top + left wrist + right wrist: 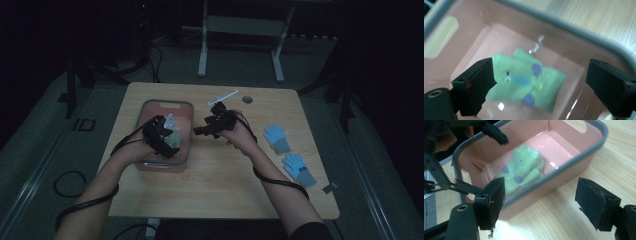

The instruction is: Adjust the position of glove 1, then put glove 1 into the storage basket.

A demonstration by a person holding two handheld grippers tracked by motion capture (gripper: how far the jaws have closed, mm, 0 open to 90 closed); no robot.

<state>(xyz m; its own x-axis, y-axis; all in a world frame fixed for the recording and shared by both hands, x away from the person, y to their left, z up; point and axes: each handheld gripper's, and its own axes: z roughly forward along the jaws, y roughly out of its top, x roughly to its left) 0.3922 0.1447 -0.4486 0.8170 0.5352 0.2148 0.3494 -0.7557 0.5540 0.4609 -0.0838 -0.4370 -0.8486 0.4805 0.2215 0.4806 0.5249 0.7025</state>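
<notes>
**Green gloves in the pink bin, both grippers wide and empty**

A light wooden table (220, 185) with rounded corners stands on grey flooring in a dim room; a white metal frame (240, 47) stands beyond its far edge and dark cables trail over the floor at left. On the left half of the tabletop sits a pink plastic bin (184, 131) with a grey rim, set near the table's middle line and well in from the left edge. Folded green gloves (524, 168) with purple patches lie flat on the bin's floor, touching neither gripper.

The left gripper (167, 132) hangs over the bin — its jaws stand wide apart with nothing between the pads, the gloves lying below them. The right gripper (206, 126) is just outside the bin's right wall, over bare wood, its jaws also spread wide and holding nothing.

To the right, two blue gloves (287, 152) lie near the table's right edge, well apart from the bin. A white strip (223, 96) and a small dark round piece (247, 99) lie toward the far edge. The near half of the tabletop is bare wood — the widest free stretch.
</notes>
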